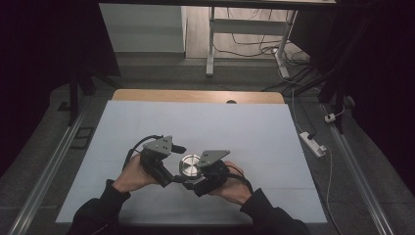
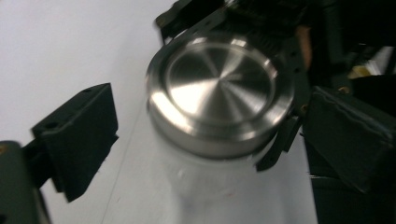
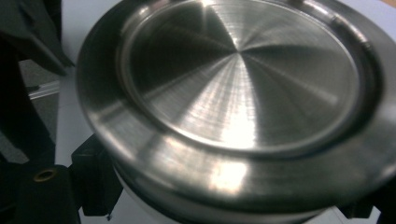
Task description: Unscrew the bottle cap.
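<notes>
A: Two hand-held grippers on one part. Steel-lidded jar (image 1: 190, 166) stands upright on the white surface (image 1: 254, 132), directly between them.

B: Which one has it?

A: Right hand-held gripper (image 1: 199, 180) looks clamped on the jar body just under the lid; in the right gripper view the lid (image 3: 243, 93) sits right over its jaws, pads tight to the white wall below the rim. Left hand-held gripper (image 1: 180, 177) is spread, jar between its pads but touching neither; clear gaps both sides in the left gripper view, lid (image 2: 219, 88) ahead and slightly right of centre.

B: Axis?

A: Vertical, lid up. Both approach side-on and low, from opposite sides.

B: Hand pose?

A: Left hand (image 1: 132, 175) and right hand (image 1: 234, 188) sit near the surface, wrists angled inward, grey plates tilted toward each other.

B: Next move?

A: My guess: left closes on the lid rim and twists while right holds the body.
</notes>
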Demonstrator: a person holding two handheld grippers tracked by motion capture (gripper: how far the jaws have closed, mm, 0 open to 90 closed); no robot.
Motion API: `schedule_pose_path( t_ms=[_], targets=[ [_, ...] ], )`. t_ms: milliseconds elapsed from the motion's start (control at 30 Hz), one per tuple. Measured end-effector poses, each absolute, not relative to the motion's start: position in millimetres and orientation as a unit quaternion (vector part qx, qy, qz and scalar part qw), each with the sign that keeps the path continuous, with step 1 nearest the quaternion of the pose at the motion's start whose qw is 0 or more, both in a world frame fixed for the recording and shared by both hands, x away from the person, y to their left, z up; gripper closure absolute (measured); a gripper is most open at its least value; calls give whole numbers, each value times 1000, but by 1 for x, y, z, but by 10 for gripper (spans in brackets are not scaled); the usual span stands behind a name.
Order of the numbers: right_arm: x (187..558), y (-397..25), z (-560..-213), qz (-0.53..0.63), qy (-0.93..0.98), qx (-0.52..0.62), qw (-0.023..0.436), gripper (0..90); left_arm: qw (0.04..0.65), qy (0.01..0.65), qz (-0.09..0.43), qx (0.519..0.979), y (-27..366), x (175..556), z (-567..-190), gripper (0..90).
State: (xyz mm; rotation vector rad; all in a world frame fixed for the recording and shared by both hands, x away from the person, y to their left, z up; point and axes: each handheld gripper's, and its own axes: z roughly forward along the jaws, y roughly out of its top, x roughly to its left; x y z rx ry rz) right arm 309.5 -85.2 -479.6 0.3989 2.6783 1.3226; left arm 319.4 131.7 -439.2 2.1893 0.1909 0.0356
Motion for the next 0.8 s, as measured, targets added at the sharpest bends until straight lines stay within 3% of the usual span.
schedule_pose_path(
  t_ms=[333, 800],
  targets=[
    [308, -85, -479, 437, 890, 116, 63, 148, 454, 52, 17, 889, 120, 320, -438, 202],
    [315, -88, -481, 429, 877, 187, 107, 148, 424, 210, 91, 876, 96, 307, -435, 203]
  ],
)
